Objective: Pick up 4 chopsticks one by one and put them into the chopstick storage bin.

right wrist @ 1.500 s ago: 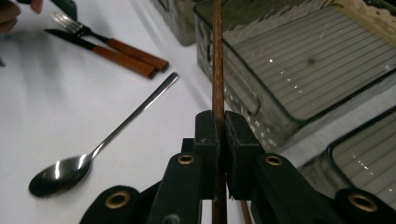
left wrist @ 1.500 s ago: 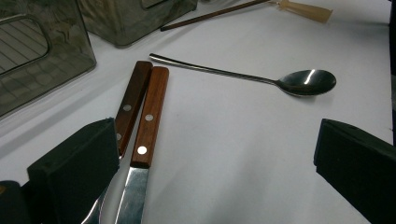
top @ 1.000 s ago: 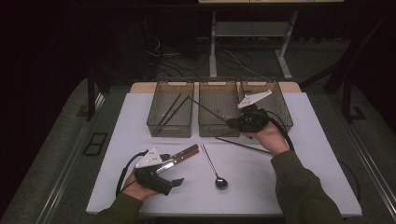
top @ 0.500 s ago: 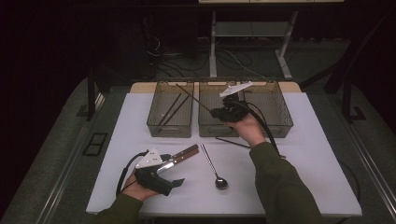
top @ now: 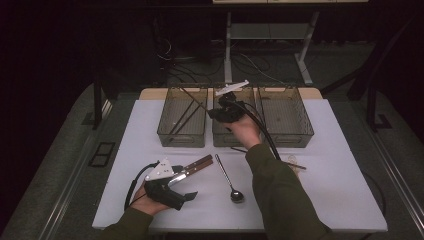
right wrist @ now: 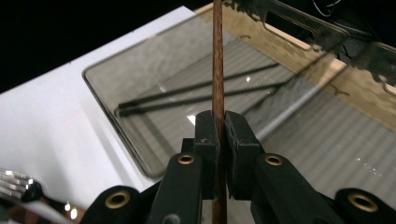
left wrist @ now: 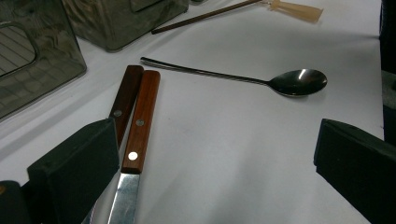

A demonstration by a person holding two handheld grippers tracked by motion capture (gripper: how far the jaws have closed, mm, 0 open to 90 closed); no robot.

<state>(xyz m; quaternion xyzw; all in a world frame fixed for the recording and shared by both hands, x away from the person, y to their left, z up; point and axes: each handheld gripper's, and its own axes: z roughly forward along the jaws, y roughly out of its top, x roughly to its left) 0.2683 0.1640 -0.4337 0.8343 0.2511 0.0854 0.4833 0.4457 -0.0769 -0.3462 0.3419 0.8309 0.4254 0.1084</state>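
Chopstick (right wrist: 217, 60): brown, clamped between right gripper (right wrist: 222, 135) jaws, shaft running straight up past pads, above left bin (top: 183, 116).
Left bin holds two dark chopsticks (right wrist: 196, 95), seen close in right gripper view.
Left gripper (top: 186, 196): jaws wide, nothing between, resting on table (top: 345, 170).
Knives (left wrist: 135, 121), wooden handles, beside left jaw; spoon (left wrist: 280, 83) just beyond.
No legible writing.

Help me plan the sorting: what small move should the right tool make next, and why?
Probably lower it and open over the left bin: the right tool is shut on a brown chopstick above that bin, where two dark chopsticks already lie.
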